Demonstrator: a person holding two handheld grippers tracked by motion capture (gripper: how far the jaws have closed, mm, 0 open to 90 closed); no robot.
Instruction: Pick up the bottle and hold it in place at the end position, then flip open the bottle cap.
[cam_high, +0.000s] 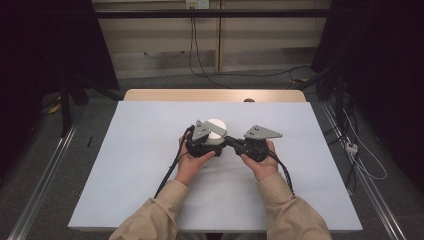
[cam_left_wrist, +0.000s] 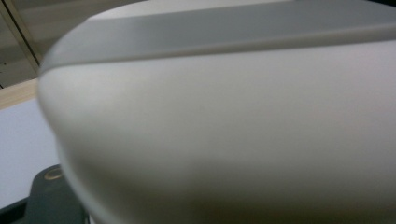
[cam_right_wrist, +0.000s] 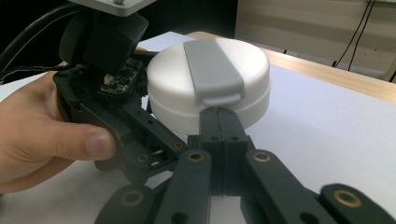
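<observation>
White and round, a lidded container (cam_high: 216, 131) sits near the middle of the table (cam_high: 125, 165), on its pale blue-grey cover. A grey strap runs across the lid and ends in a tab on the near side; with the lid on, the contents cannot be seen. The left tool (cam_high: 204, 142) is pressed against the container's left side, jaws closed, though whether they pinch any part of it cannot be told. The right tool (cam_right_wrist: 219, 122) has its jaws pressed together, tips just under the grey tab. The right gripper view shows strap, tab and the left hand (cam_right_wrist: 42, 135); the left gripper view gives a blurred close-up of the container's wall.
</observation>
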